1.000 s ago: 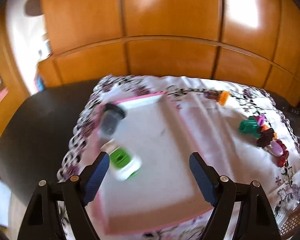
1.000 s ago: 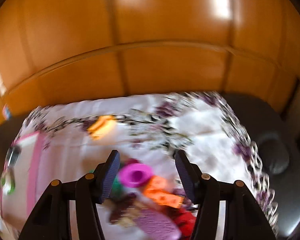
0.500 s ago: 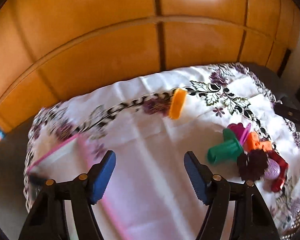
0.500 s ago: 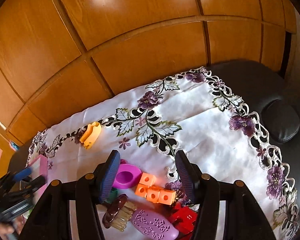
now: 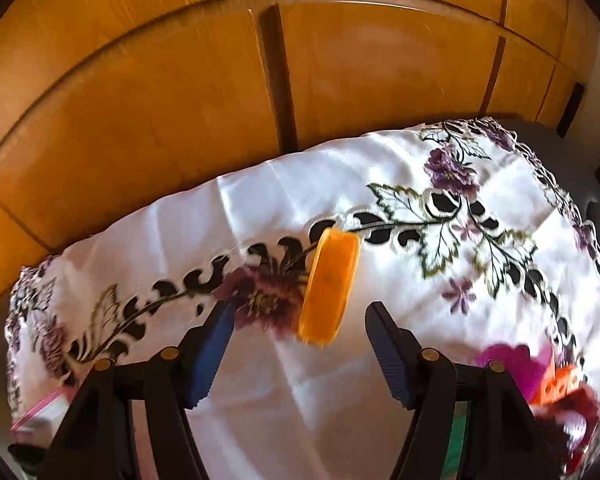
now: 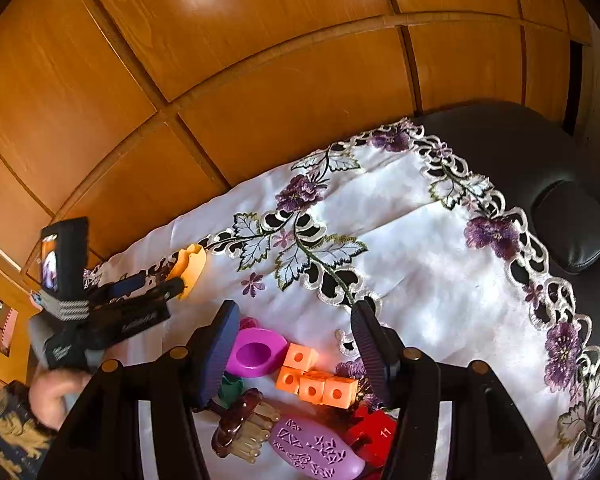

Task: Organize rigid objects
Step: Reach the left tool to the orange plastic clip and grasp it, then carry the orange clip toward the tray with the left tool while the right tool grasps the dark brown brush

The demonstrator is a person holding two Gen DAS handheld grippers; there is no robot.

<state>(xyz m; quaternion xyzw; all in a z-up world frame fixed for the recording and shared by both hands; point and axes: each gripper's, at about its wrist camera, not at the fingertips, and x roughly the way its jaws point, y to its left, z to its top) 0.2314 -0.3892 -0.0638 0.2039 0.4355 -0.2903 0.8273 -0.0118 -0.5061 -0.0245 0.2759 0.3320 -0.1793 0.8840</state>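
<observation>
A white tablecloth [image 6: 412, 264] with purple embroidered flowers is spread over a dark table [image 6: 512, 148], backed by glossy orange wood panelling [image 6: 260, 60]. The left gripper [image 5: 300, 346] is held wide open with nothing in it — an orange plastic piece [image 5: 329, 286] lies on the cloth just beyond its tips. The right gripper [image 6: 294, 346] is also spread and empty, over a toy pile: magenta cup [image 6: 256, 352], orange cubes [image 6: 316, 380], purple oval [image 6: 316, 452], red piece [image 6: 374, 436].
</observation>
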